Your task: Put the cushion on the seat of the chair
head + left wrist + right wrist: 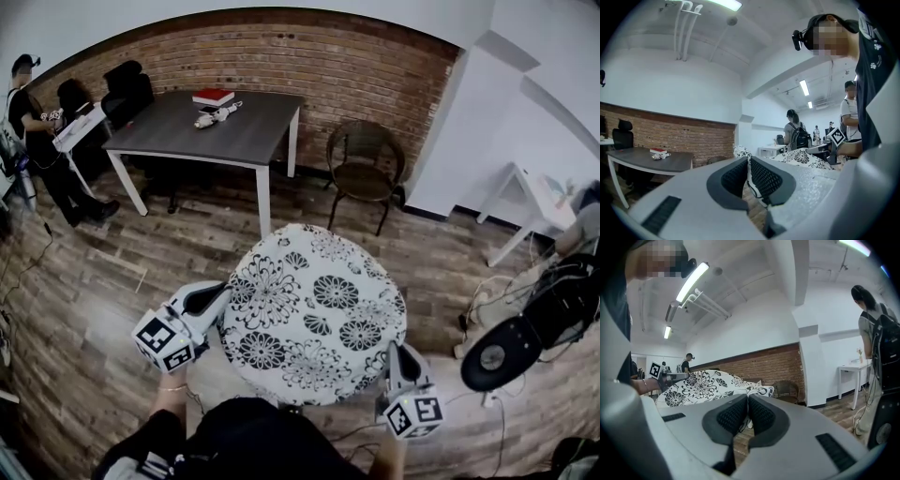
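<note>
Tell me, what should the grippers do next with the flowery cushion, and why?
Probably carry it forward toward the chair. The left gripper and right gripper each pinch an edge of the cushion, so it is held. The chair stands ahead by the brick wall, apart from the cushion, and its seat is bare.

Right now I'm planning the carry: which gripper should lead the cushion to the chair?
Right, narrowly: the chair stands ahead, slightly toward the right gripper. The left gripper and it both have jaws shut on the cushion, so both must move.
</note>
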`<state>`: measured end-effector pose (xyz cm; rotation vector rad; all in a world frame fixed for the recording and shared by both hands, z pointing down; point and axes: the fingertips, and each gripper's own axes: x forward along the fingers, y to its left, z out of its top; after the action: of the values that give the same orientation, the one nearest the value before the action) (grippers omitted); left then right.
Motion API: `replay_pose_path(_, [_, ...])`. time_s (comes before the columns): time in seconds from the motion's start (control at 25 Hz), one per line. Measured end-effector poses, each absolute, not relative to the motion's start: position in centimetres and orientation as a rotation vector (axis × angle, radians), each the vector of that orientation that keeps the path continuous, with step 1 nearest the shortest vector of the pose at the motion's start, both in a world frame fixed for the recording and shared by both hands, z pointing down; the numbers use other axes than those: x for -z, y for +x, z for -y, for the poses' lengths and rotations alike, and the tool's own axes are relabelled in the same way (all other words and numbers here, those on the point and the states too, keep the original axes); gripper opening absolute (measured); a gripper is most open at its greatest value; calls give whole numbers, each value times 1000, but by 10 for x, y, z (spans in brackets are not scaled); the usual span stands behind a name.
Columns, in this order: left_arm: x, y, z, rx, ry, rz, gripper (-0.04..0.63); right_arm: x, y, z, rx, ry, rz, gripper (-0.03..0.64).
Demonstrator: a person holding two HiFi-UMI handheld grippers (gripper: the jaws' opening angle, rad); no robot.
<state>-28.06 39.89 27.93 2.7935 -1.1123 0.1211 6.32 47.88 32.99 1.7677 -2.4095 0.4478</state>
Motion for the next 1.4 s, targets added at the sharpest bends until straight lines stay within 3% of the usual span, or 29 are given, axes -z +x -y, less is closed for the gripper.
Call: replay_pose_path(1.4, [-321,-271,-366,7,2848,972,20,-345,59,-485,-372,1879,2287,9])
